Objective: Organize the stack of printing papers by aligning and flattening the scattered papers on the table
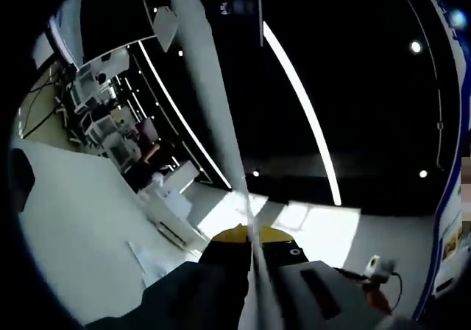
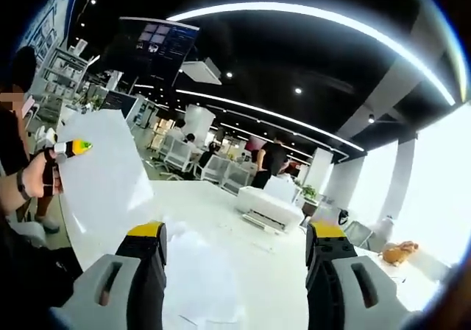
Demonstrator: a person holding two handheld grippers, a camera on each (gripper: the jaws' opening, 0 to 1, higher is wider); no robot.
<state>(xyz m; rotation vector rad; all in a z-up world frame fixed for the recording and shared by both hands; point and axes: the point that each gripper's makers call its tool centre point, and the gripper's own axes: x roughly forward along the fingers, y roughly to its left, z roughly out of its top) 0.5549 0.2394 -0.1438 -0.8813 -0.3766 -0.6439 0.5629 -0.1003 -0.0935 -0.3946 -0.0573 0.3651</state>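
Desks and chairs fill the big room, and people (image 2: pixel 271 160) stand far behind the white table (image 2: pixel 221 212). More papers (image 2: pixel 195 271) lie loose on that table, right under the right gripper (image 2: pixel 237 245). Its jaws are wide apart and hold nothing. The left gripper (image 1: pixel 251 236) is up in the air, tilted. Its jaws are pressed together on a sheet of paper (image 2: pixel 103 179), seen edge-on in the left gripper view. A hand (image 2: pixel 37 179) holds it up at the left of the right gripper view.
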